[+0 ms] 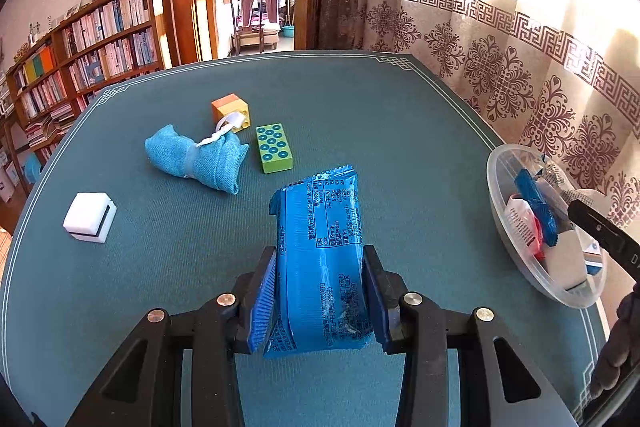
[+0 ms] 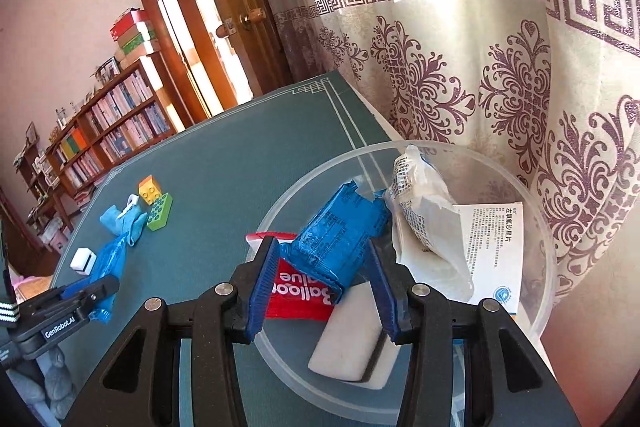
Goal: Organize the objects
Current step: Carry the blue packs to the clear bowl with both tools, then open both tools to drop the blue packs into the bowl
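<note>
My left gripper (image 1: 320,259) is shut on a blue snack packet (image 1: 324,259) and holds it above the green table (image 1: 400,131); it also shows in the right wrist view (image 2: 106,267). My right gripper (image 2: 324,255) hovers over a clear plastic bowl (image 2: 536,235), its jaws around a second blue packet (image 2: 340,239) that lies in the bowl; whether the pads press it I cannot tell. The bowl also holds a red packet (image 2: 296,299), a white block (image 2: 352,339), a white pouch (image 2: 424,203) and a white box (image 2: 496,239).
On the table lie a rolled blue cloth (image 1: 200,159), an orange-yellow brick (image 1: 230,111), a green brick with blue dots (image 1: 274,147) and a white cube (image 1: 89,217). The bowl (image 1: 496,187) stands at the right edge by a patterned curtain (image 1: 520,59). Bookshelves (image 1: 88,43) stand left.
</note>
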`<move>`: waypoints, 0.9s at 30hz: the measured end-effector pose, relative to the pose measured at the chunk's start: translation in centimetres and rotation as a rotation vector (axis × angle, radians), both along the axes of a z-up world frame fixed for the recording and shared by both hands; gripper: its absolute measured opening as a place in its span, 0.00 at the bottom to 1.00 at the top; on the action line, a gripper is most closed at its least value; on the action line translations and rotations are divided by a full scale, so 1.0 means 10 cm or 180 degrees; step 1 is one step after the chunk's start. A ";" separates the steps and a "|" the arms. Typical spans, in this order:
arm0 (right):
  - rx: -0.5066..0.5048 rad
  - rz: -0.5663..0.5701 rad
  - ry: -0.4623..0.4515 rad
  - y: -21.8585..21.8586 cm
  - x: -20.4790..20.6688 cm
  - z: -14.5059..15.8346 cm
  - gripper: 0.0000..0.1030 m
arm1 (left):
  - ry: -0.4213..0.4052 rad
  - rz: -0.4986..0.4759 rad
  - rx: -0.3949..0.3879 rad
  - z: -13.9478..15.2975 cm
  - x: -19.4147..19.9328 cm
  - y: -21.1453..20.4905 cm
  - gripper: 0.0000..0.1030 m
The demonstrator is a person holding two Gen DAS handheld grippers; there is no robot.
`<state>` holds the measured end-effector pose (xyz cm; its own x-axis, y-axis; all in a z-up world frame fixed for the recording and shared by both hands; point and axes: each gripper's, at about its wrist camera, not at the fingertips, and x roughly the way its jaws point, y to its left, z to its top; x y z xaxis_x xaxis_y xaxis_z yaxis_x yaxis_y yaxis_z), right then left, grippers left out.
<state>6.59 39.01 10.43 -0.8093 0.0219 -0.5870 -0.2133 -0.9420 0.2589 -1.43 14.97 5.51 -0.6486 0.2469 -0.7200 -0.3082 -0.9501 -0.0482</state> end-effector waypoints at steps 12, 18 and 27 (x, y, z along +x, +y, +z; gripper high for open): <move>0.0334 -0.0023 0.0132 0.01 0.41 0.06 0.45 | 0.0078 -0.0584 0.0116 0.22 -0.05 0.71 0.42; 0.0246 -0.0055 0.0119 0.10 0.40 0.04 0.45 | 0.0094 -0.0898 0.0069 0.22 -0.04 1.13 0.42; 0.0169 -0.0098 0.0121 0.18 0.41 0.03 0.45 | 0.0129 -0.1232 0.0018 0.25 0.02 1.58 0.42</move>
